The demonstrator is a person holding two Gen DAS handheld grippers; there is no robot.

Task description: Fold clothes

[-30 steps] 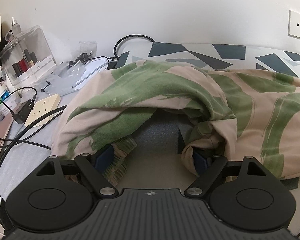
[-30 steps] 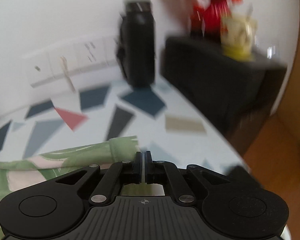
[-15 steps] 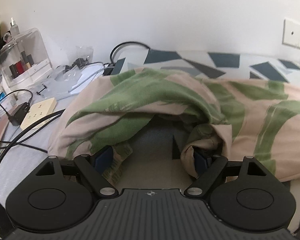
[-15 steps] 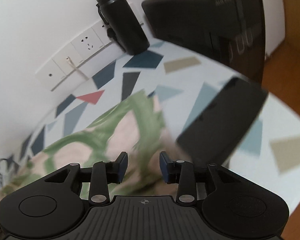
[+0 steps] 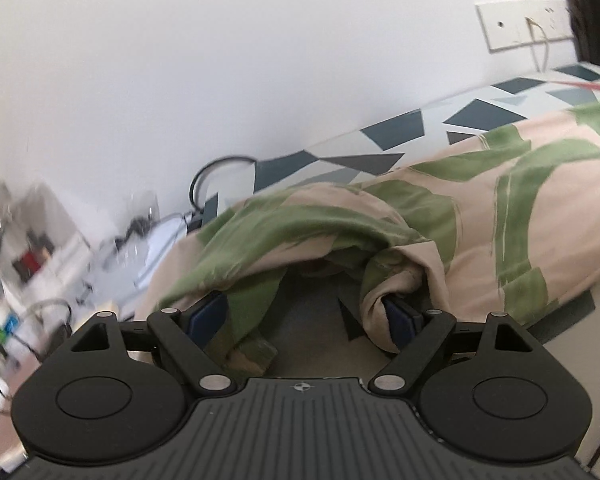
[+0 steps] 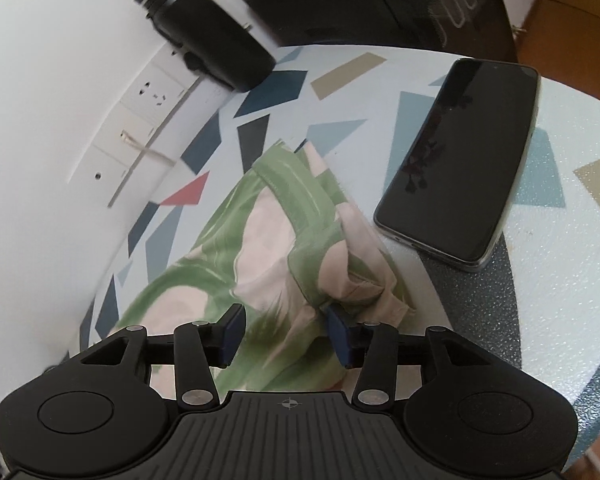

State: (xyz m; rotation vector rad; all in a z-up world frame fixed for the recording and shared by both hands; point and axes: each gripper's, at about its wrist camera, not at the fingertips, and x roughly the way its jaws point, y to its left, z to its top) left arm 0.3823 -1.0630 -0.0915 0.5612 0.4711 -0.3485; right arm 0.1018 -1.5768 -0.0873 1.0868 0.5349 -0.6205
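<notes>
The beige cotton garment with broad green brush-stroke markings [image 5: 440,216] is spread in loose folds over the white tabletop printed with dark geometric shards [image 6: 284,92]. The left gripper [image 5: 306,316] is held wide apart, with cloth draped over both blue pads [image 5: 206,314], but no clamping is seen. The right gripper [image 6: 286,334] has just been opening; its jaws stand partly apart with bunched fabric between them, and it cannot be determined whether the pads press it. A black smartphone [image 6: 460,164] lies just beside the garment edge.
</notes>
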